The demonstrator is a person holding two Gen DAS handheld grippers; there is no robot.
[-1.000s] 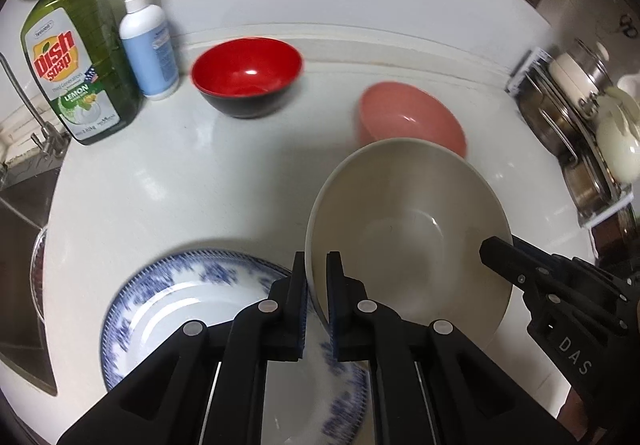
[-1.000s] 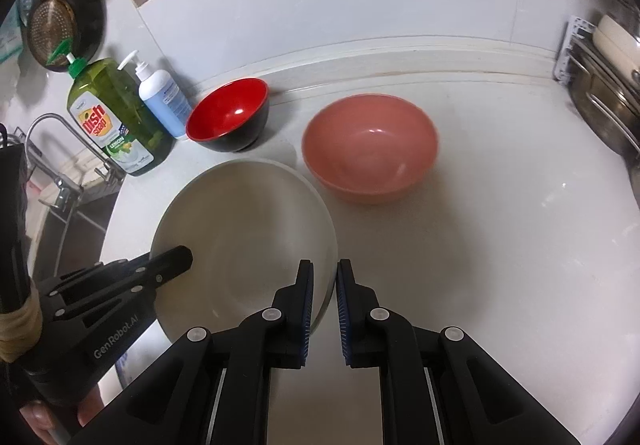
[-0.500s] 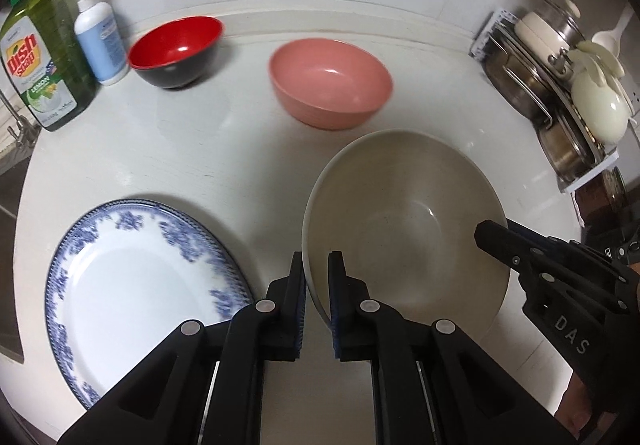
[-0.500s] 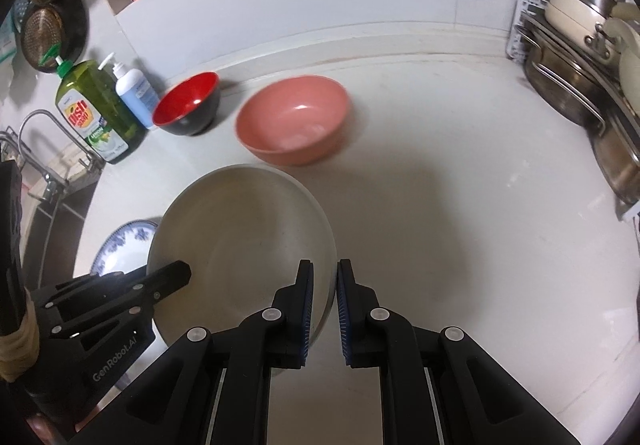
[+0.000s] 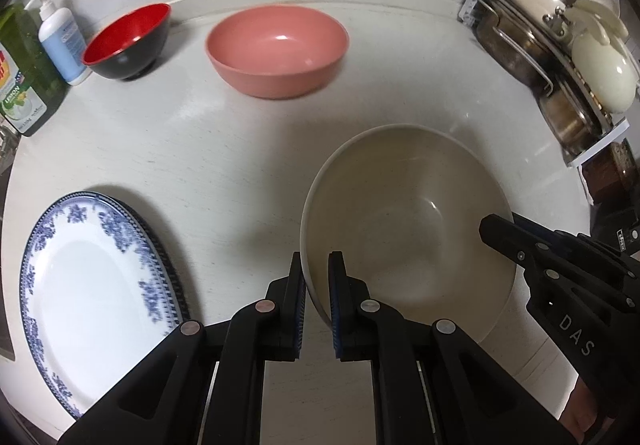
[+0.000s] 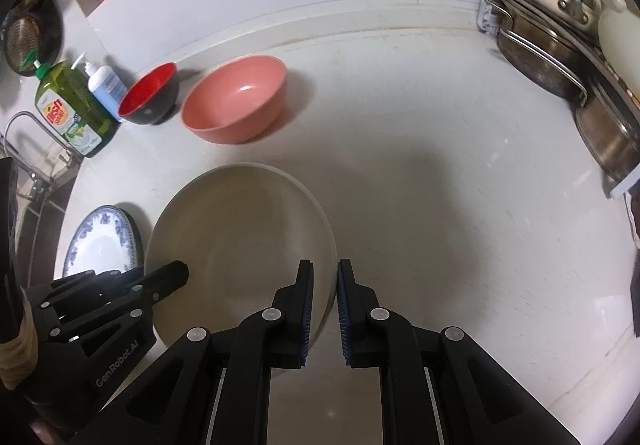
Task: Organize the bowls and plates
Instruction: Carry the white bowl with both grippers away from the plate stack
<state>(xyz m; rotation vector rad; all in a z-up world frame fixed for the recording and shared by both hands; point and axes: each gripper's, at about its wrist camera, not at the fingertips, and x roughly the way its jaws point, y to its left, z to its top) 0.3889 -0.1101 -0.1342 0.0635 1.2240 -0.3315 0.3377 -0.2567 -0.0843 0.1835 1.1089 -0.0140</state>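
The large beige bowl (image 5: 408, 229) sits upright over the white table (image 5: 224, 149), gripped on opposite sides of its rim by my two tools; whether its base touches the surface cannot be told. My left tool (image 5: 316, 293) pinches the bowl's left rim, one finger outside the wall and one inside. My right tool (image 6: 323, 297) clamps the right rim in the same manner, its blue pads (image 6: 307, 309) pressed against the wall. In the left wrist view the right tool enters from the lower right, reaching the far rim. Beyond the beige bowl, well apart from it, a pink bowl (image 5: 276, 49) stands upright on the table. To the left of the pink bowl, near but not touching, is a smaller bowl, red inside and black outside (image 5: 126, 41). Just beside that bowl are a white-and-blue pump bottle (image 5: 60, 41) and a green dish soap bottle (image 6: 72, 109), next to each other against the wall. A blue-patterned white plate (image 5: 92, 297) lies flat on the table to the left of the beige bowl. At the far right, a rack (image 6: 560, 57) holds metal pots and pale lidded cookware.
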